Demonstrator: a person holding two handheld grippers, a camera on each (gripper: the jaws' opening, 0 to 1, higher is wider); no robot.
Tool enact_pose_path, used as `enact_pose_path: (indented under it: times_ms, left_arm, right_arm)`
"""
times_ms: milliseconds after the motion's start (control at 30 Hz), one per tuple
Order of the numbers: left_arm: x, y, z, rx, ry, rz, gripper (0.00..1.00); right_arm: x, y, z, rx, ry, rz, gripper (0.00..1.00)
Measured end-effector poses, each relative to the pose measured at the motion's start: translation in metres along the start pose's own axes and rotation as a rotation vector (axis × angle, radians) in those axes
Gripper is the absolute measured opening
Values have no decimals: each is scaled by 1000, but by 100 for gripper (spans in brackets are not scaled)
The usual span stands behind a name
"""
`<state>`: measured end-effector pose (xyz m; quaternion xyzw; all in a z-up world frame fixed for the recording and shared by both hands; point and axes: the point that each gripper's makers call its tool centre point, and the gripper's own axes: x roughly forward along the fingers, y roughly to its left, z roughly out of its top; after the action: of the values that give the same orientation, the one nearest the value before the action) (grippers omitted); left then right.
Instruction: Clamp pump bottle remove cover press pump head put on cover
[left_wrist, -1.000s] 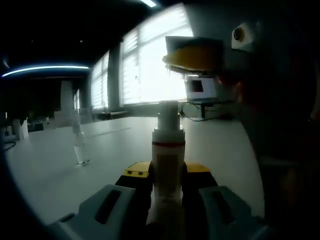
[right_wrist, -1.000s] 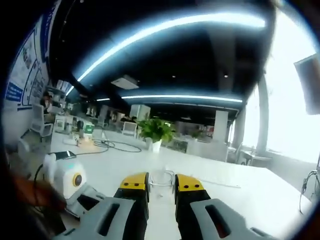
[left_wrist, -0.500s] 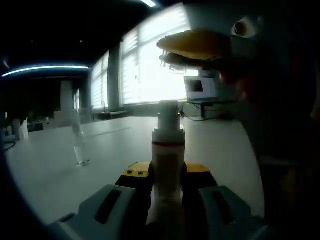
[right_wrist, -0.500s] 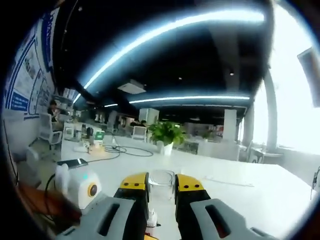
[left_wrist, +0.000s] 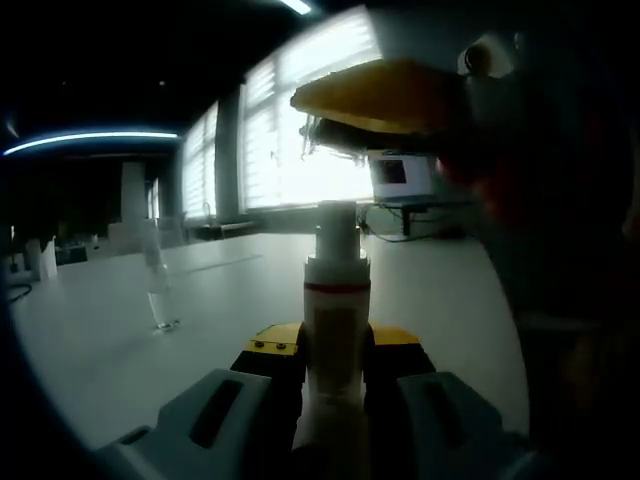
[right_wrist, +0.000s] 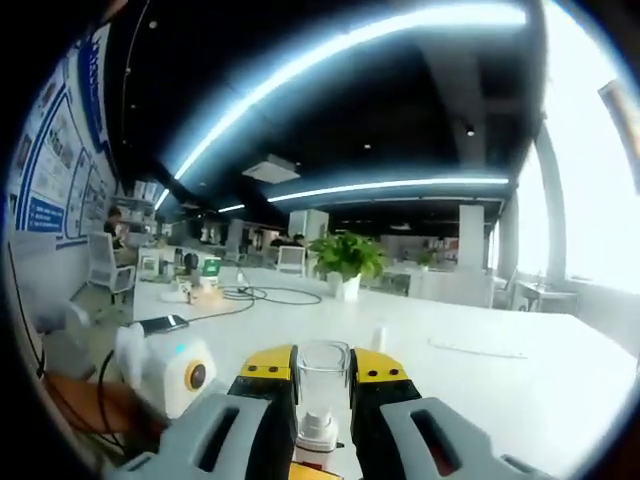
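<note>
The left gripper (left_wrist: 335, 375) was pinching the white pump bottle (left_wrist: 336, 330) upright between its yellow-tipped jaws, low on the body, with the bare pump head (left_wrist: 336, 228) rising above a thin red band. The bottle stood on the white tabletop (left_wrist: 200, 300), whose near edge curved past on the right, close beside the gripper.

The right gripper (right_wrist: 322, 385) had its jaws pressed against a clear cover (right_wrist: 322, 372), and in the left gripper view it (left_wrist: 385, 100) hung above the pump head, apart from it. In the right gripper view the pump head (right_wrist: 318, 432) showed just beneath the cover's open mouth.

A slim clear glass object (left_wrist: 160, 290) stood well apart toward the tabletop's left side, with bare surface between. A potted plant (right_wrist: 347, 262) and cables (right_wrist: 255, 296) lay near the far edge.
</note>
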<state>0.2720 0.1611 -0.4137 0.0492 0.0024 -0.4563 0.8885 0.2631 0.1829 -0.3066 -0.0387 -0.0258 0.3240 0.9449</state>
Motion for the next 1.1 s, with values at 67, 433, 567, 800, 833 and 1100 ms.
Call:
enact_pose_path:
  times_ms: [67,433,567,800,833,1100]
  left_arm:
    - [0,0,0,0,0,0,13]
    - [0,0,0,0,1,0,13]
    - [0,1,0,0,1,1,13]
    - [0,0,0,1,0,1,13]
    - [0,0,0,0,0,1,13]
    - [0,0,0,1,1,1,13]
  right_arm:
    - [1,0,-3,4,8,1,15]
    - [3,0,-15,25,37,11,15]
    - [3,1,-15,31,35,13,15]
    - [2,6,-15,49,34,31,15]
    - [2,6,-15,48,33,31,15]
    - [2,4,-18,31,47,15,15]
